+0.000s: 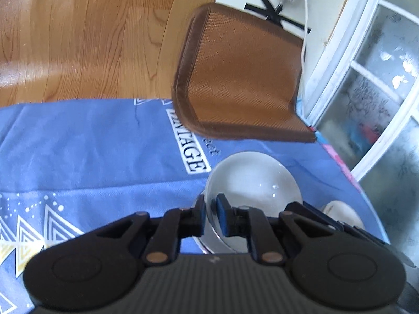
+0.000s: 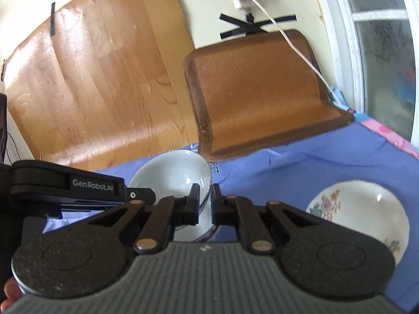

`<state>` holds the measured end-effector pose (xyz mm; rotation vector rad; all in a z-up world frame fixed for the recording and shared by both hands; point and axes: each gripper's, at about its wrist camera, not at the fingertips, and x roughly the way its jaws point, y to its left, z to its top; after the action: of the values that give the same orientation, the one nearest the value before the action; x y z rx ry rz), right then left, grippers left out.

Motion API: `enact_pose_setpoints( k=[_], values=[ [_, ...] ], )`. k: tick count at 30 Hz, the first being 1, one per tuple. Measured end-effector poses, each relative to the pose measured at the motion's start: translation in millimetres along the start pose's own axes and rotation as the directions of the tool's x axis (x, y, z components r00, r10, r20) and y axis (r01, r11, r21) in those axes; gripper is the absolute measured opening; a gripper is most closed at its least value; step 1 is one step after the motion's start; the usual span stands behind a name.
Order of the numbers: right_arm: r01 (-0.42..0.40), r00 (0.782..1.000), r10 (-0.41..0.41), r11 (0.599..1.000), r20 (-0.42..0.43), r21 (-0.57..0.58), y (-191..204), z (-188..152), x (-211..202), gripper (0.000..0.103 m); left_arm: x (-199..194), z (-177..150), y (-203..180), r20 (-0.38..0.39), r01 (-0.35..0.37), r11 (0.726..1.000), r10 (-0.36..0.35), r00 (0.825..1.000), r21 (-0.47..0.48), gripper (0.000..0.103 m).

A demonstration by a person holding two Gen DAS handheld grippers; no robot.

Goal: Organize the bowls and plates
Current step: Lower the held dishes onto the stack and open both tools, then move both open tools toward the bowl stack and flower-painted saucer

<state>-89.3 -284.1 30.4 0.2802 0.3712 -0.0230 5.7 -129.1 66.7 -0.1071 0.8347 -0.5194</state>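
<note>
Both grippers, left gripper (image 1: pixel 209 216) and right gripper (image 2: pixel 204 204), are carrying the white bowl (image 2: pixel 172 175), jaws pinched nearly closed on its rim; next likely needs lowering beside the floral bowl (image 2: pixel 366 209) right of the right jaws.

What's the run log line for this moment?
left gripper: shut on white bowl rim | right gripper: shut on same rim | floral bowl: on blue cloth, untouched

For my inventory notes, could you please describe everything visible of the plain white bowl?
The plain white bowl is glossy, ceramic-looking, undecorated and empty. It is tilted, above the blue cloth. The left gripper and right gripper each pinch its rim. Whether it still touches the cloth is unclear.
</note>
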Motion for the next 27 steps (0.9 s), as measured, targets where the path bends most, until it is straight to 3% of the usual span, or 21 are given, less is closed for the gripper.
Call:
enact_pose_setpoints(
  k=[2,4,6,12,20,27],
  values=[
    [-0.006,1.0,0.006,1.0,-0.019,0.005,0,-2,6,0.016,3,-1,1,-0.003,-0.022,1.0,0.022,1.0,0.001,0.015],
    [-0.008,1.0,0.009,1.0,-0.02,0.018,0,-4,8,0.026,1,-1,3,0.009,-0.023,1.0,0.023,1.0,0.002,0.026],
    [-0.003,1.0,0.003,1.0,0.002,0.021,-1,-5,2,0.03,-9,-1,7,0.035,-0.017,1.0,0.017,0.999,-0.002,0.029],
    [-0.018,0.994,0.013,0.999,0.105,0.049,-3,-6,-20,0.031,-37,-8,24,0.115,-0.042,0.999,0.042,0.993,-0.005,0.03],
    [-0.042,0.982,0.045,0.999,0.184,-0.019,14,-34,-50,0.031,-49,-44,62,0.112,-0.126,0.992,0.128,0.985,-0.027,0.038],
    [-0.133,0.982,0.14,0.989,0.128,-0.062,39,-55,-52,0.031,-60,-60,95,0.118,-0.193,0.977,0.203,0.972,-0.092,0.038]
  ],
)
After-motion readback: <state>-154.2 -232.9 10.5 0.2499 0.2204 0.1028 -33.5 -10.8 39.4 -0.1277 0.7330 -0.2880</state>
